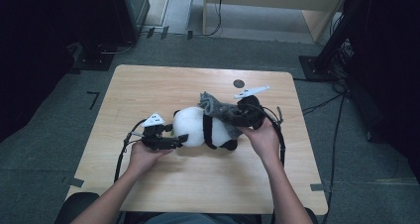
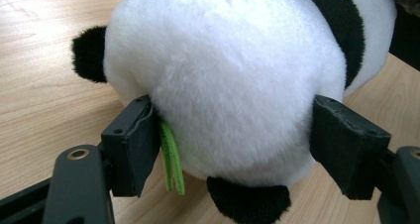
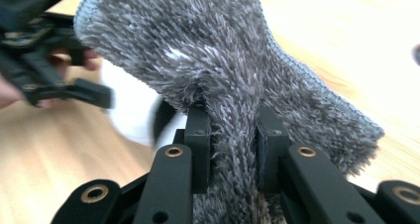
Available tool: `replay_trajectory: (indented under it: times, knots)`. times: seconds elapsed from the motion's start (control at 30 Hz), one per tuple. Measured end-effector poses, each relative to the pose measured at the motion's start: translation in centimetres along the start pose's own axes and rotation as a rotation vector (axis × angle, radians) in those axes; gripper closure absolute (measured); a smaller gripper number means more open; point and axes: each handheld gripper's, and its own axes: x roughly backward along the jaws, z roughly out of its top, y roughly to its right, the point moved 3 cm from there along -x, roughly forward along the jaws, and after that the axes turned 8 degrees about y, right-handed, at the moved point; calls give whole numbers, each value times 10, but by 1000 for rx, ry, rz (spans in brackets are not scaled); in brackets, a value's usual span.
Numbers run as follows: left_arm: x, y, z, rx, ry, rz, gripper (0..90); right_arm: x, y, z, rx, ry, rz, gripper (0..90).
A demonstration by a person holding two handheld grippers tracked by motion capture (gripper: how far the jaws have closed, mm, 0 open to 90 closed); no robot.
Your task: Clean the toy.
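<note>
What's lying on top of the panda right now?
A grey shaggy cloth drapes over the plush panda's far end, pinched by the right hand-held gripper. The part of the panda beneath the cloth is covered.

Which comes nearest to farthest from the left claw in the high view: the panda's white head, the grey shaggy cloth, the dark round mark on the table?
1. Panda's white head, clamped in the left claw.
2. Grey shaggy cloth, over the panda's far end.
3. Dark round mark, toward the table's far edge.
</note>
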Motion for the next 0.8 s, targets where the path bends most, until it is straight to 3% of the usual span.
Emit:
replay_trajectory:
  times: [0.07,0.17,0.2,0.27,0.33,0.5,0.63,0.8]
  knots:
    - [0,0,0,2,0,0,245,3,6,-2,-16,6,-14,738]
    - [0,0,0,2,2,-1,246,8,27,-14,-70,25,-38,737]
    - [0,0,0,4,4,-1,246,8,27,-14,-70,25,-38,737]
    - [0,-1,0,0,-1,-2,246,8,40,-22,-125,33,-47,736]
    - [0,-1,0,0,-1,-2,246,6,46,-29,-147,29,-58,735]
    - [0,-1,-1,-3,-1,-5,248,-4,50,-48,-141,6,-60,735]
    - [0,-1,-1,-6,-3,-4,248,-8,57,-60,-166,8,-44,734]
    - [0,-1,-1,-4,-4,-5,248,-24,60,-84,-86,-53,9,724]
